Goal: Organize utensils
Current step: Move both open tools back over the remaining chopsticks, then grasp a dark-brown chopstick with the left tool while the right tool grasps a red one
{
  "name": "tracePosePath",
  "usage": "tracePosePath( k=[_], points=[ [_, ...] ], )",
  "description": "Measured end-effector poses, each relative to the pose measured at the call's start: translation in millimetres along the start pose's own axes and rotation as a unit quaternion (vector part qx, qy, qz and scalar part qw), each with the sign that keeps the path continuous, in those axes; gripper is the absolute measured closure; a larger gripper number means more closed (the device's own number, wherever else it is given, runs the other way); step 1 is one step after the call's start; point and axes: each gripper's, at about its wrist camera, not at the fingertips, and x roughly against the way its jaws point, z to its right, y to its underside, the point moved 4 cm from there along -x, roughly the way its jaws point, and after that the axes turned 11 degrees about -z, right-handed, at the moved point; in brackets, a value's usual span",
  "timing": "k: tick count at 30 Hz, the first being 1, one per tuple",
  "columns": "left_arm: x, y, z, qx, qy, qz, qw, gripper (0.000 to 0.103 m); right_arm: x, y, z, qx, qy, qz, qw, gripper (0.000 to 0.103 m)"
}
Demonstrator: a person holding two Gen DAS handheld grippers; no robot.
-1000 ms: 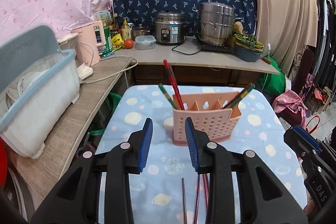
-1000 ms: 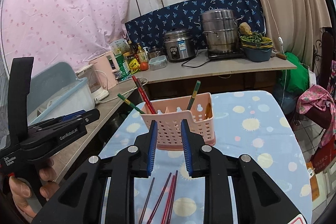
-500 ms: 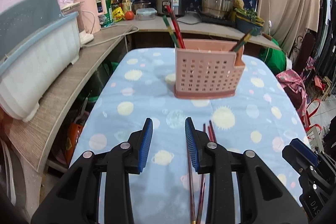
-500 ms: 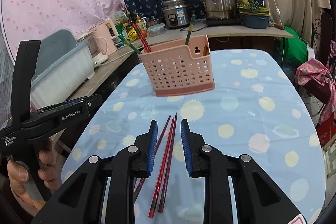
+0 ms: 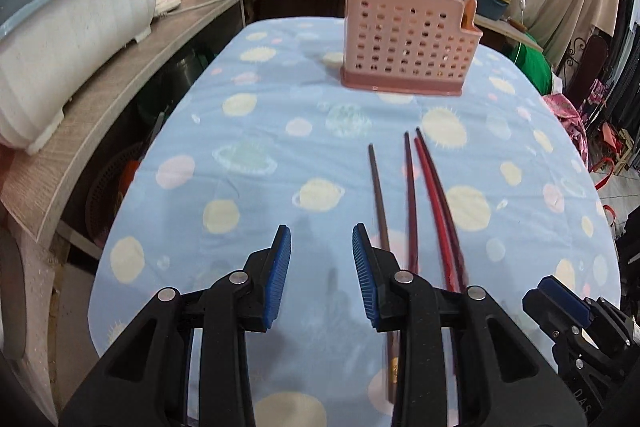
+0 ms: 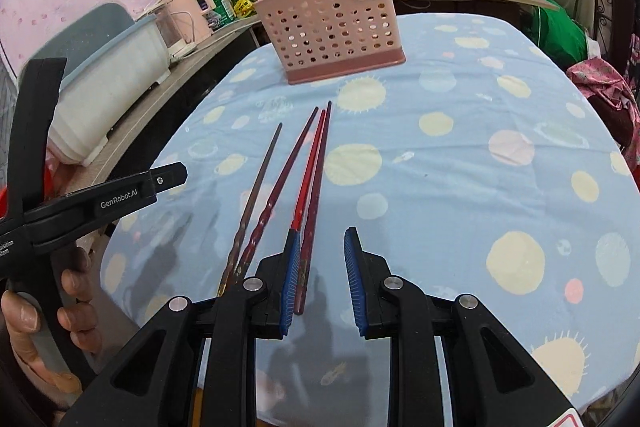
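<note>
On the cloth-covered worktop [image 5: 256, 131]: four slim tapered chopsticks [image 6: 296, 167], perforated pink plastic caddy [image 5: 408, 43]. Left tongs [image 5: 321, 279] and right tongs [image 6: 320, 275] both released, empty.

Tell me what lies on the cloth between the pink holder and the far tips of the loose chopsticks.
Nothing: between the pink holder and the chopsticks the tablecloth is bare, only its printed suns and planets. Both wrist views show this.
</note>
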Motion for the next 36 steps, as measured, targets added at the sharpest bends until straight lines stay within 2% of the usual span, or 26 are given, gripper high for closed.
tracePosePath(
  k=[7,20,27,31,36],
  points=[
    [-17,28,-5,0.0,-0.002,-0.032,0.9995,0.072,-18,19,-8,0.011,-0.002,-0.026,1.0,0.08],
    [-28,51,-5,-0.005,0.004,-0.056,0.9984,0.071,-35,25,-11,0.018,0.012,-0.038,0.999,0.082],
    [-28,57,0,-0.013,0.011,-0.059,0.9981,0.066,-37,25,-14,0.032,0.032,-0.032,0.998,0.087],
    [-24,62,5,-0.021,0.017,-0.057,0.998,0.057,-37,25,-11,0.034,0.045,-0.028,0.998,0.095],
    [-21,69,11,-0.03,0.025,-0.058,0.9976,0.051,-36,26,-6,0.023,0.041,-0.025,0.999,0.096]
  ],
)
